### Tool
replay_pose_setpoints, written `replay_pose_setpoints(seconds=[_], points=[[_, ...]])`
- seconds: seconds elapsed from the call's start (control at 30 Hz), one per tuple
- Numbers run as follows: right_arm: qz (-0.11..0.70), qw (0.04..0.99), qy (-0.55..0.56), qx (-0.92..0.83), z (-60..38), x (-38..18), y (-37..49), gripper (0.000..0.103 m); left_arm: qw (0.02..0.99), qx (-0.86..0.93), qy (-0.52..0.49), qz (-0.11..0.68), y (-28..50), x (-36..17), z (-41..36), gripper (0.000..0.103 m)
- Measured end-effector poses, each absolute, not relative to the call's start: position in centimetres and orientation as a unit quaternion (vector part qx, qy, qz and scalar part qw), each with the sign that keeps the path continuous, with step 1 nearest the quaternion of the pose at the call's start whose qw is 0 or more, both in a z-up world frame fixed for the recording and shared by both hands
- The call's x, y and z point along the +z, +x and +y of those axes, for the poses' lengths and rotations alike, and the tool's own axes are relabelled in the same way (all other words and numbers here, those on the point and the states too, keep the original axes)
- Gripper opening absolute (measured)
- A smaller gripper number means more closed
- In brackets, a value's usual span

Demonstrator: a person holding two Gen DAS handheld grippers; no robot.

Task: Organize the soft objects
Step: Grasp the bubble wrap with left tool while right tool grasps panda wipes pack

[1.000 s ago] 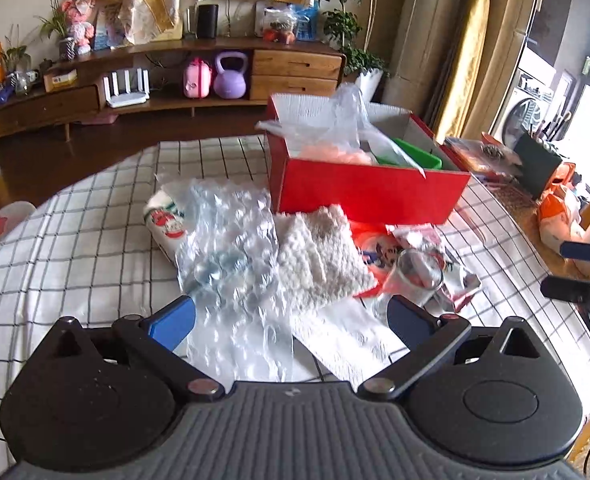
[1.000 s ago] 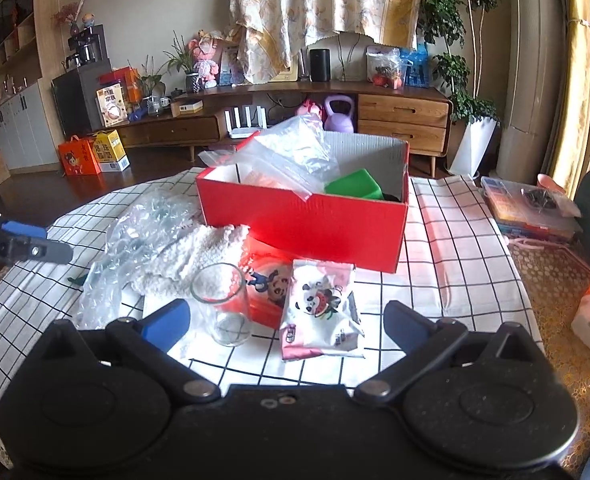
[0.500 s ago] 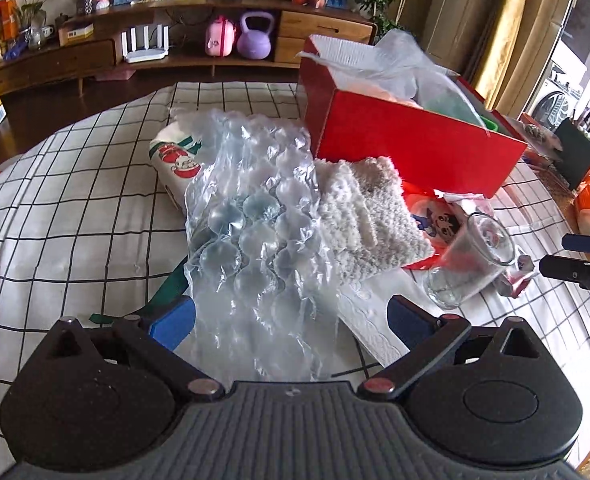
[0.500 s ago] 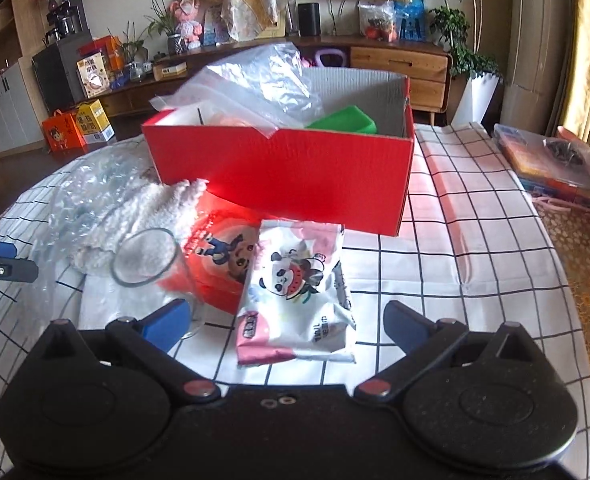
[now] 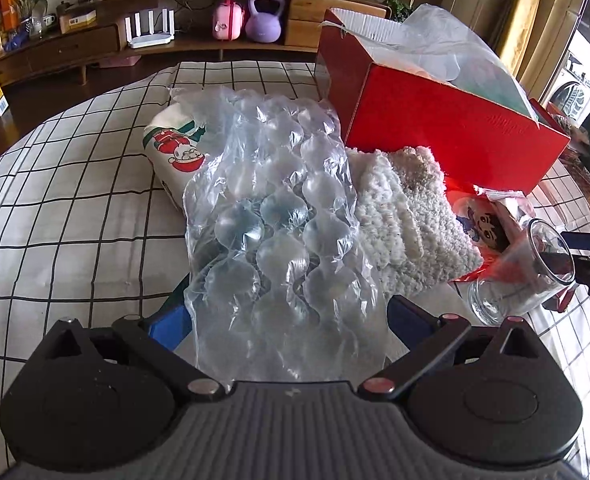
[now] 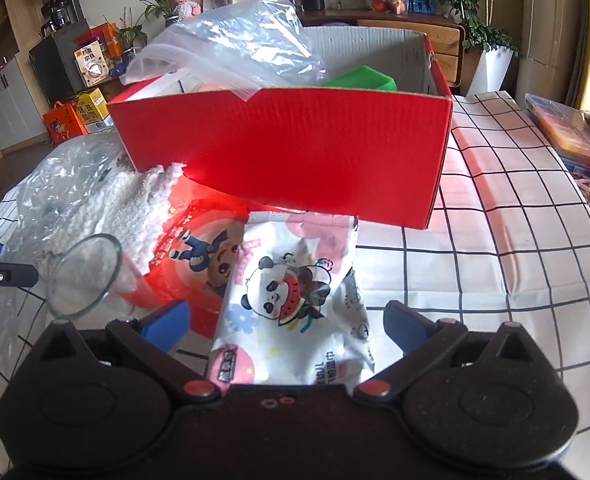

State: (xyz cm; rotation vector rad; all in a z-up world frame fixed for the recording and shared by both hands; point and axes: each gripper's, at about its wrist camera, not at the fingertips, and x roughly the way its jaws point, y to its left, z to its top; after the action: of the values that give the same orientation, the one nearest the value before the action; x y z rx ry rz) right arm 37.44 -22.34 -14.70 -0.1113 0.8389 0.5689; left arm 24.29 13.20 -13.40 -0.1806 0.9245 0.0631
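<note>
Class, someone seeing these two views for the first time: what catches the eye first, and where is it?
The red box dominates the back of the checked table, with a clear bag spilling over its rim. In front of it, bubble wrap lies between the open fingers of the left hand-held gripper. The panda packet lies between those of the right hand-held gripper, beside a glass.

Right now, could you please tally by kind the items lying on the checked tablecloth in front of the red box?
Bubble wrap sheet: 1
White knitted cloth: 1
Printed soft packs: 3 (Santa pack, red cartoon pack, panda pack)
Drinking glass: 1
Total: 6
</note>
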Motion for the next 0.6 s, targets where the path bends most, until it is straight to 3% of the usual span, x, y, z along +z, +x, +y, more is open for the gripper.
replay_pose_setpoints(seconds=[0.1,0.23,0.37,0.6], points=[[0.410,0.871,-0.046,0.267,-22.27,-15.11,37.95,0.103,0.892,0.030,-0.087,0.443,24.35,-13.59,13.19,0.102],[0.421,0.868,-0.036,0.260,-22.24,-15.68,38.23,0.095,0.889,0.026,-0.093,0.449,24.45,-13.95,13.22,0.081],[0.418,0.871,-0.034,0.257,-22.27,-15.58,38.10,0.085,0.888,0.029,-0.094,0.448,24.32,-14.03,13.32,0.066],[0.416,0.875,-0.038,0.245,-22.42,-15.26,37.67,0.077,0.892,0.029,-0.104,0.438,23.77,-13.58,13.53,0.043]])
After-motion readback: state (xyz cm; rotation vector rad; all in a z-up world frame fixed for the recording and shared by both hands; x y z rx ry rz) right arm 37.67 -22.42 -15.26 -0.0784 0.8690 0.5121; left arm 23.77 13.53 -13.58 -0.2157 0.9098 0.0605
